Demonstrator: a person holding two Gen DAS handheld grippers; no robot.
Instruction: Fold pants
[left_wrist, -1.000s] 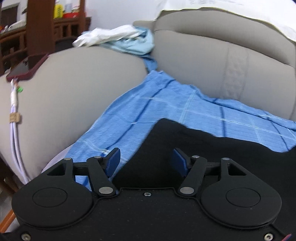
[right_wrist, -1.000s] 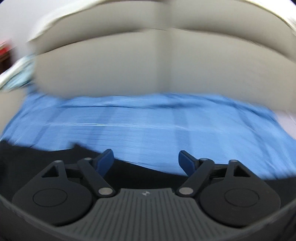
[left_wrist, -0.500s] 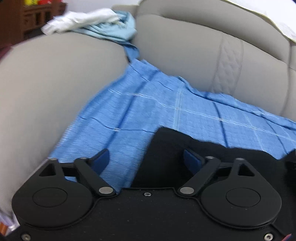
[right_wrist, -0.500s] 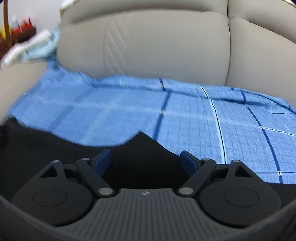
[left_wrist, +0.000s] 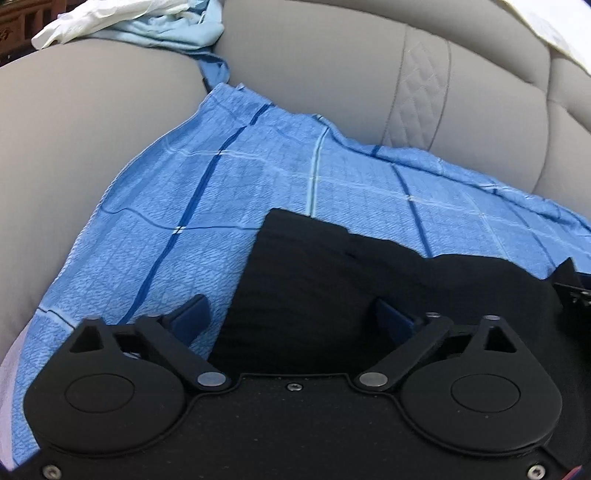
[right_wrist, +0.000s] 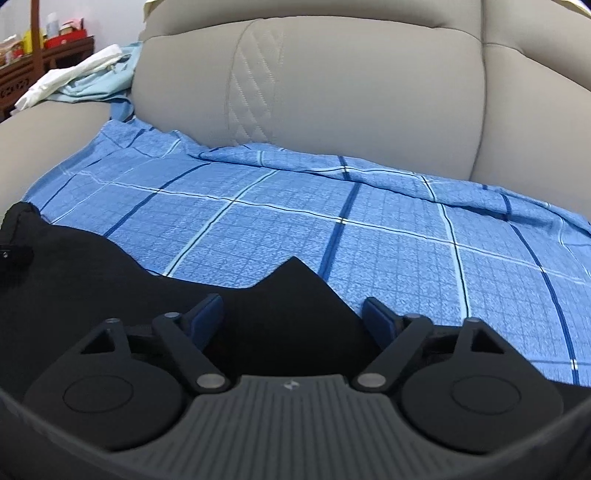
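Note:
Black pants (left_wrist: 332, 280) lie on a blue checked sheet (left_wrist: 221, 192) spread over a grey sofa seat. In the left wrist view my left gripper (left_wrist: 291, 317) is open, its blue fingertips wide apart astride the pants' left edge and corner. In the right wrist view the pants (right_wrist: 110, 288) fill the lower left, with a pointed fold (right_wrist: 295, 280) rising between the fingers. My right gripper (right_wrist: 293, 314) is open over that fold. Neither gripper holds cloth. The right gripper's tip (left_wrist: 572, 288) shows at the left view's right edge.
The sofa backrest (right_wrist: 351, 85) rises behind the sheet (right_wrist: 369, 229) and the armrest (left_wrist: 74, 122) stands at the left. A pile of white and pale blue clothes (left_wrist: 140, 22) lies on the armrest. A wooden shelf with items (right_wrist: 44, 48) is at the far left.
Both grippers have come lower and closer to the pants. The left view swung right, off the phone on the armrest. The left fingers have spread wider. The right view has steadied.

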